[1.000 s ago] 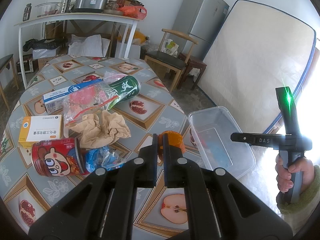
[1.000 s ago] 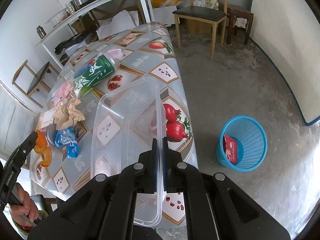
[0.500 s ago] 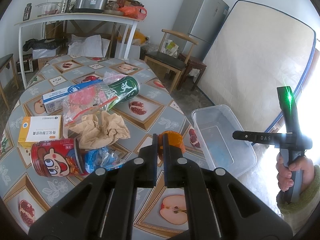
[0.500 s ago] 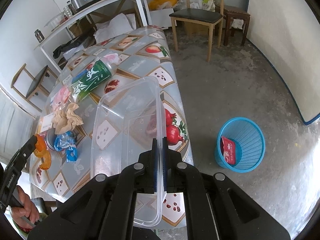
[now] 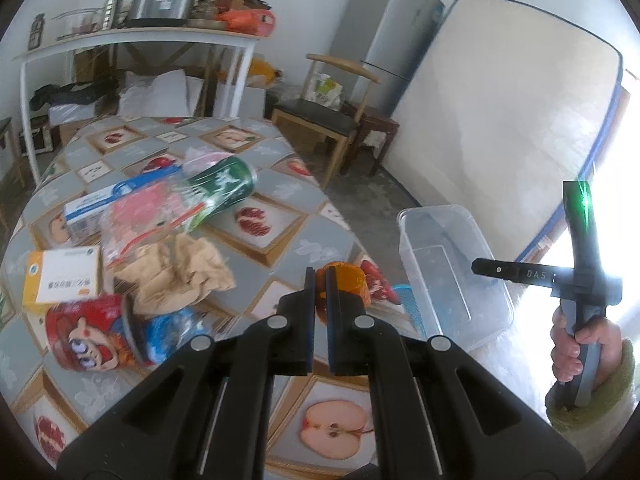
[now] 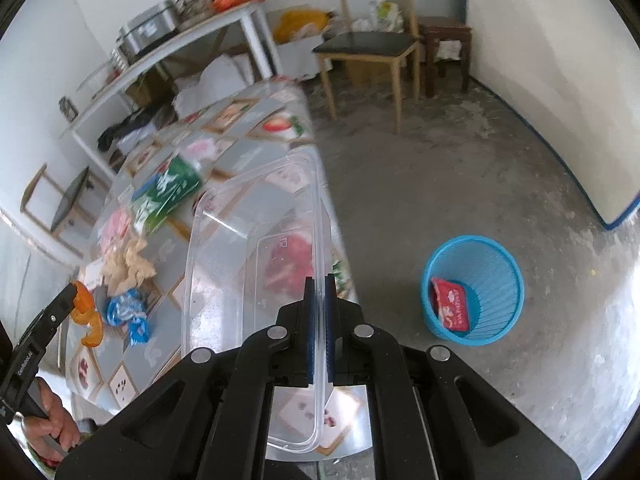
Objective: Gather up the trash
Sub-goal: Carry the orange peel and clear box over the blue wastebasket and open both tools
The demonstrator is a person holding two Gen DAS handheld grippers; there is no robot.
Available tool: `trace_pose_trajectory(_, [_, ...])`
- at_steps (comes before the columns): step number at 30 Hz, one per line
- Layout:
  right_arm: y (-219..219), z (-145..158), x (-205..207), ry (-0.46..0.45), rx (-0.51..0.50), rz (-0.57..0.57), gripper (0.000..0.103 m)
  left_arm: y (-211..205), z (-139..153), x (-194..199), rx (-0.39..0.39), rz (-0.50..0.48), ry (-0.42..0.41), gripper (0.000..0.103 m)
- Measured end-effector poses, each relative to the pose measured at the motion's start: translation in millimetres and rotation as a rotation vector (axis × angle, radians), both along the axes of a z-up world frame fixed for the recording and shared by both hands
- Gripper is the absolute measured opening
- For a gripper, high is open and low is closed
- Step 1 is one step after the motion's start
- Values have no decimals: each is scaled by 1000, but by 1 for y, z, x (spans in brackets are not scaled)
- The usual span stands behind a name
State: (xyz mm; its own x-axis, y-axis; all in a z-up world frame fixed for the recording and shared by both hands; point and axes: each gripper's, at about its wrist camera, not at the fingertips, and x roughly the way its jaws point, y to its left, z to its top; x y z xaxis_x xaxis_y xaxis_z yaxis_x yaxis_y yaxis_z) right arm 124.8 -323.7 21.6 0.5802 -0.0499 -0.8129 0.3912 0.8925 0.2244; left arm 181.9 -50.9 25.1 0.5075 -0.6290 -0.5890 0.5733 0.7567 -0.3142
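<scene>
Fingers of the left gripper (image 5: 319,280) pinch orange peel (image 5: 344,280); right gripper (image 6: 319,292) clamps the clear container (image 6: 256,240) rim between its pads

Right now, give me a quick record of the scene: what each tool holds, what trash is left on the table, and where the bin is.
left tool: shut on orange peel
right tool: shut on the rim of a clear plastic container
left on table: green can, red cartoon can, crumpled brown paper, blue wrapper, two boxes, a zip bag
bin: blue basket on the floor beside the table
in bin: red packet
</scene>
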Motion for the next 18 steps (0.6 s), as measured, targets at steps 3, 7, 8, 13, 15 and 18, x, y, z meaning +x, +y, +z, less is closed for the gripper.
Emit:
trace_pose_trajectory(3, [-26,9,-24,-36,-14,-86,4,-20,8,3,-2,-53,-7,3])
trace_pose_trajectory(7, [-65,12,-59,-53,-30,-216,4,-55,19,9,-9,-141,-4,3])
trace_pose_trajectory(8, [-75,12,-69,-54,-36,-249,4,-71,21,11,-5,-172,-1,3])
trace_pose_trajectory(13, [-122,-6,-110,-27,-37,-395,4,-136,18,14,22,-301,43,3])
trace_pose_trajectory(15, [-140,-23,-121,0,-16,-431,4,-167,10,15,34,-353,84,3])
trace_pose_trajectory(18, [-159,-52,-127,42,21,-462,4,-215,-10,16,68,-415,165,3])
